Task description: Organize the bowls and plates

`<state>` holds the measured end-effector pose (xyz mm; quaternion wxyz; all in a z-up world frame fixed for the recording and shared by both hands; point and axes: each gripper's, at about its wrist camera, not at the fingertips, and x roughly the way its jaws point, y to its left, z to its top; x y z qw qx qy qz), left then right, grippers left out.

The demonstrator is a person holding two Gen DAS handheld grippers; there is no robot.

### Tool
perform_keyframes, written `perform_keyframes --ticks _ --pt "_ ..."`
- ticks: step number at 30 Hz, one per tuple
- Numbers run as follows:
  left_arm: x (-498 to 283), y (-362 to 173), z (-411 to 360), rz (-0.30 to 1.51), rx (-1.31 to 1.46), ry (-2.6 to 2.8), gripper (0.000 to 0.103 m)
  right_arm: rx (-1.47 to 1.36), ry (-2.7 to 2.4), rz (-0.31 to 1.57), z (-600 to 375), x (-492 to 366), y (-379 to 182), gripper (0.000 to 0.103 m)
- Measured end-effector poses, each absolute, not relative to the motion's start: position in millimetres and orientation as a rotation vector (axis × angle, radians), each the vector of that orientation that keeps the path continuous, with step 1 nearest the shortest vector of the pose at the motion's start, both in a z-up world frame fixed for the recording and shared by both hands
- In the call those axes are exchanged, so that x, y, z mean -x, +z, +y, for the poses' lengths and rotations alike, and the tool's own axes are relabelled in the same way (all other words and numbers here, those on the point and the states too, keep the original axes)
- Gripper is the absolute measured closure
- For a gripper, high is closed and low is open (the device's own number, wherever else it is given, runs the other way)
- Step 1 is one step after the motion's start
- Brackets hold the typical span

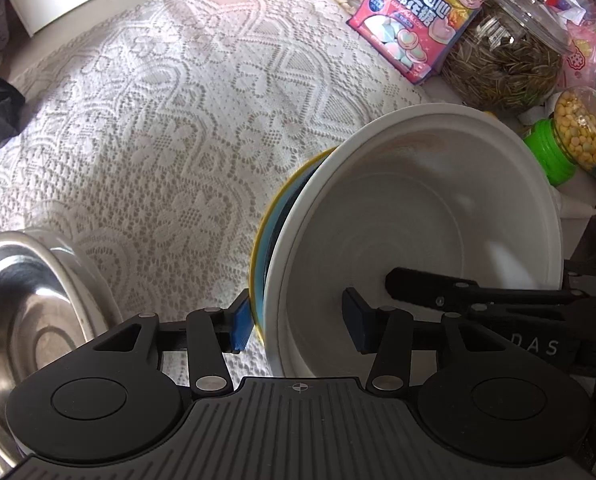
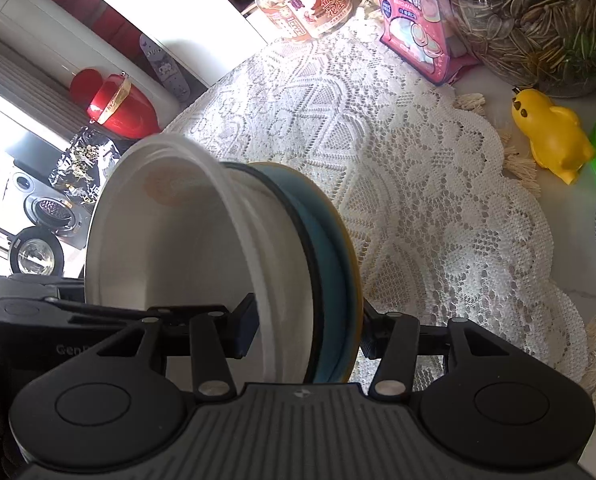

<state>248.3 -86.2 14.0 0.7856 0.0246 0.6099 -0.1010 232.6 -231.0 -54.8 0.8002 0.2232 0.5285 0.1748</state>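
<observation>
The stack of dishes, a white bowl (image 1: 418, 216) nested over a blue plate (image 2: 330, 248) and a yellow plate (image 2: 354, 264), is held tilted above the lace-covered table (image 1: 170, 120). The right gripper (image 2: 306, 328) pinches the stack's edge between its jaws. The left gripper (image 1: 298, 326) straddles the opposite edge, one pad (image 1: 243, 326) touching (the inner one stands clear). A steel bowl (image 1: 22, 304) rests at the left.

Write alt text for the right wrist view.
The right tongs clamp a tilted stack: a white bowl nested over blue and yellow plates, above a white lace tablecloth. Snack jars stand behind; the left tongs reach in from the left.
</observation>
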Motion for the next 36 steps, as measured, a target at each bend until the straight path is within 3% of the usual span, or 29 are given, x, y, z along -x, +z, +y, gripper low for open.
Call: perform_keyframes --ticks 4,9,19,36 --pt "-239 13 -86 1.305 -0.070 -0.201 0.052 -0.454 0.373 1.125 -228 -233 -53 0.054" --pt "-247 16 -83 1.262 -0.039 -0.198 0.061 -0.430 0.330 1.130 -230 -233 -57 0.053" --pt "-258 12 -87 1.275 -0.014 -0.195 0.055 -0.514 0.350 1.182 -234 -241 -66 0.051" --pt "-254 18 -90 1.277 -0.069 -0.176 0.059 -0.475 0.351 1.169 -227 -233 -59 0.050"
